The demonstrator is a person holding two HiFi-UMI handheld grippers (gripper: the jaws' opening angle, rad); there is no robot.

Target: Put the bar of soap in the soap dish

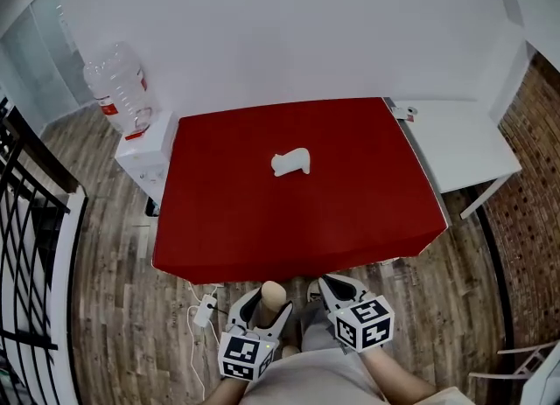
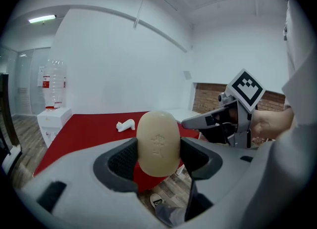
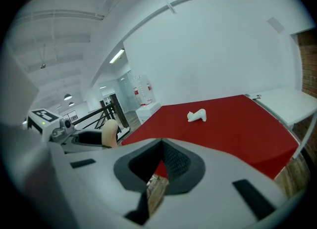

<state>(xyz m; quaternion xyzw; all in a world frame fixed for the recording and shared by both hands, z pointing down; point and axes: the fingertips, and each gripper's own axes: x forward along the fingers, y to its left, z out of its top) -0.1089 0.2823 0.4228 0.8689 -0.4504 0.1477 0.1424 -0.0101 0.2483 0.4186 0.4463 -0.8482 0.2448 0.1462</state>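
The bar of soap (image 2: 157, 143) is clamped in my left gripper (image 2: 158, 158), long axis along the wide-set jaws, short of the counter (image 1: 262, 228). The soap dish (image 1: 290, 163) lies ahead, well apart, mid-counter. My right gripper (image 3: 159, 167) is closed, empty.

The left gripper (image 2: 158, 160) has its dark ribbed pads pressed on either side of a pale beige oval bar of soap (image 2: 157, 143), which stands upright between them with a small embossed mark facing the camera. Beyond it a red-covered table (image 2: 84, 130) carries a small white animal-shaped soap dish (image 2: 126, 124), well apart from the soap, and left of the table a large clear water bottle (image 2: 53, 82) stands on a white cabinet (image 2: 53, 117). At the right the grey right gripper (image 2: 195, 121), with its black-and-white marker cube (image 2: 246, 88), points leftward just beside the soap, held by a hand (image 2: 270, 124)
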